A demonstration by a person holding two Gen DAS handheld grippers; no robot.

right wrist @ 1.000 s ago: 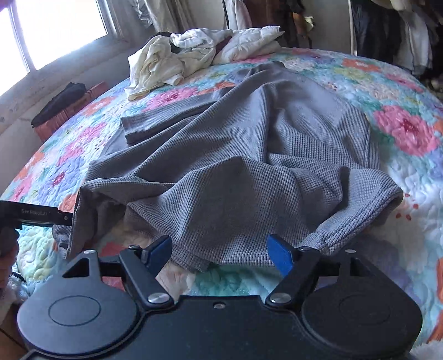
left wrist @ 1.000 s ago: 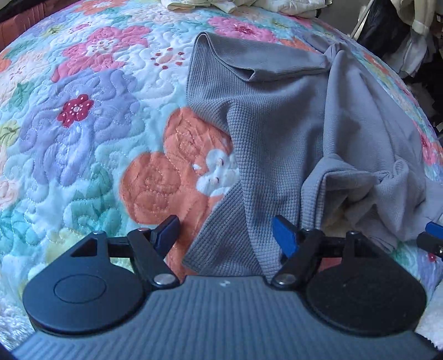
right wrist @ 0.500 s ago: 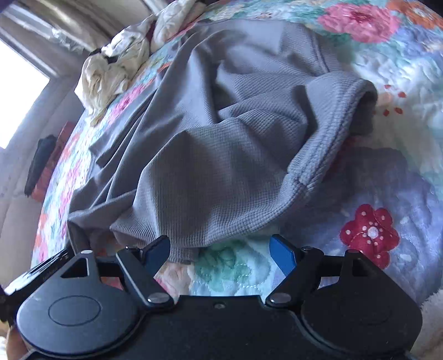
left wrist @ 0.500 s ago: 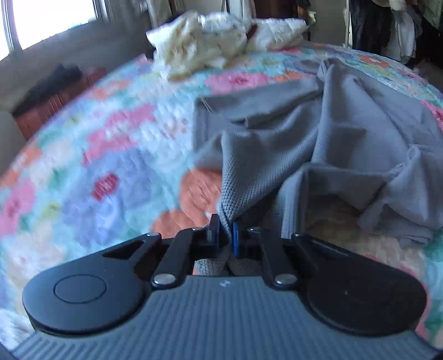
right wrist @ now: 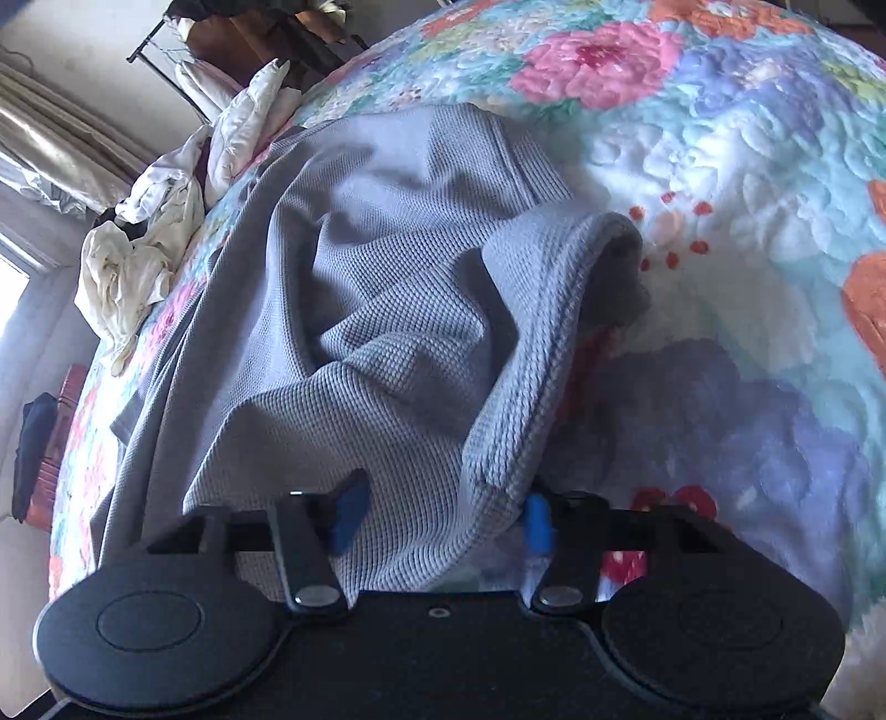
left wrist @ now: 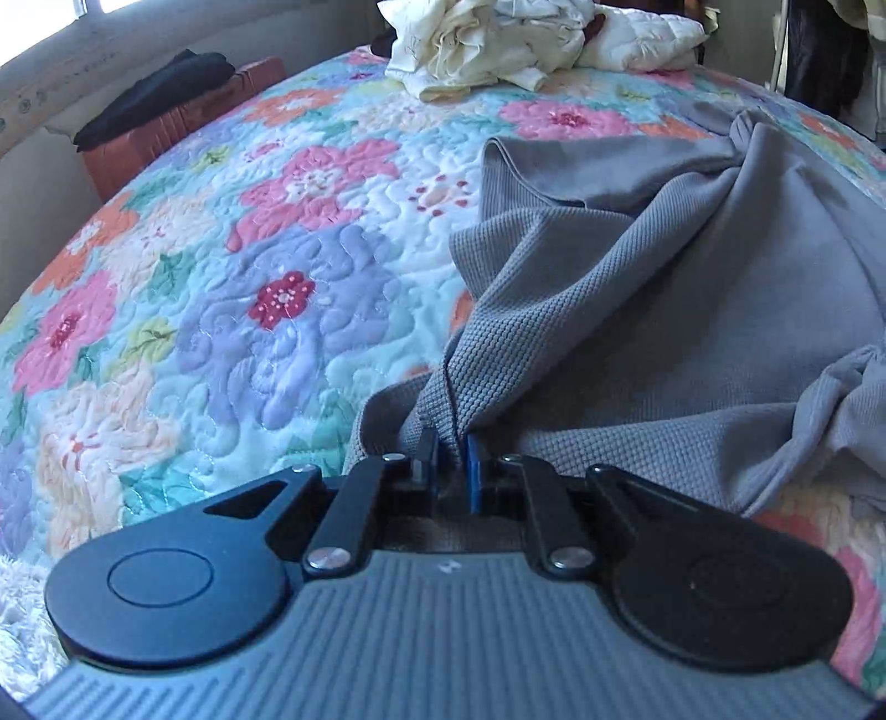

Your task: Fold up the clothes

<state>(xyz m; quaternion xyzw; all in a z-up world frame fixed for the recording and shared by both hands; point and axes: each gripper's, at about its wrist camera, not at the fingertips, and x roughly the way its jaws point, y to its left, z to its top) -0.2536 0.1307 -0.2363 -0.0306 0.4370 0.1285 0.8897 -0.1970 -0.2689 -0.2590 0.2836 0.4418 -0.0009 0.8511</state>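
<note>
A grey waffle-knit shirt lies crumpled on a floral quilt. My left gripper is shut on the shirt's near edge, and the cloth rises in a taut ridge from the blue pads. In the right wrist view the same shirt fills the middle. My right gripper is open, its blue fingertips on either side of the shirt's ribbed hem, with cloth bunched between them.
A pile of cream and white clothes sits at the far end of the bed, also seen in the right wrist view. A dark garment lies on a reddish bench beside the bed. Hanging clothes stand at the far right.
My left gripper closed on the shirt's edge and lifted it off the quilt. My right gripper swung in over the ribbed hem, and its jaws narrowed around the cloth.
</note>
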